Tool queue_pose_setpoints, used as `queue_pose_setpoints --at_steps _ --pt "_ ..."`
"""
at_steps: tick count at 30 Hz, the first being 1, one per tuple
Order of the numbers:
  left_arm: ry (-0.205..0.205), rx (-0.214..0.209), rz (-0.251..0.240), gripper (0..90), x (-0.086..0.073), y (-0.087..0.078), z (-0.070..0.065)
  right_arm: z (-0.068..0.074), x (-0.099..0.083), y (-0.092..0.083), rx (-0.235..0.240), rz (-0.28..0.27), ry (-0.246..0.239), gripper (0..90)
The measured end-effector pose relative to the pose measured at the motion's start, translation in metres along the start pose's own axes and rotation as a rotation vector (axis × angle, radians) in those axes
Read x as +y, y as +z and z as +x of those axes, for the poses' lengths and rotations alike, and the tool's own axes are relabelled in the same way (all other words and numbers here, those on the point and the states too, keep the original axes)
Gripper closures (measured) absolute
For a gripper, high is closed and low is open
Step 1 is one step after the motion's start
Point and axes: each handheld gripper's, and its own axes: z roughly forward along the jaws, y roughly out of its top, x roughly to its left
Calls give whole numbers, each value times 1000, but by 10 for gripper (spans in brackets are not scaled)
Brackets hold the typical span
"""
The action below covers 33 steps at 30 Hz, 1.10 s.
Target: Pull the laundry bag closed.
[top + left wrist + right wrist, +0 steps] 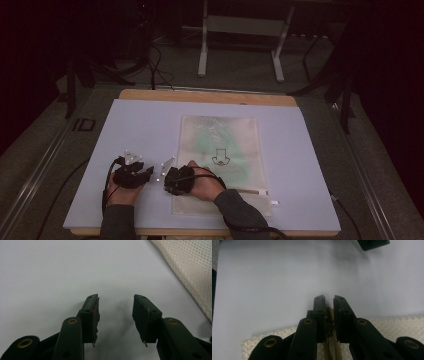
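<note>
A cream mesh zipper pouch with a green item inside lies flat on the white board. My right gripper sits at the pouch's near left corner, shut on the tan zipper. In the right gripper view the jaws pinch the zipper's end just over the edge of the mesh. My left gripper rests on the board just left of the pouch. In its own view that gripper stands open with only bare board between the pads, and the mesh pouch lies to the upper right.
The board lies on a wooden table. A white tab sticks out at the zipper's right end. The left gripper's tip shows at the top of the right gripper view. Beyond the table stand metal frame legs and floor cables.
</note>
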Motion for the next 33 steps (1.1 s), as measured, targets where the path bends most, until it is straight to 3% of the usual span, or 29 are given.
queue_pose_setpoints --at_steps 11,20,33 --pt "1 1 0 558 0 0 0 -1 -2 -15 4 -68 4 815" --pt "4 2 -4 559 0 -1 -1 -2 -13 -30 -3 -87 12 814" --pt "27 -18 -15 589 0 -2 -5 -4 -32 -29 26 -50 47 807"
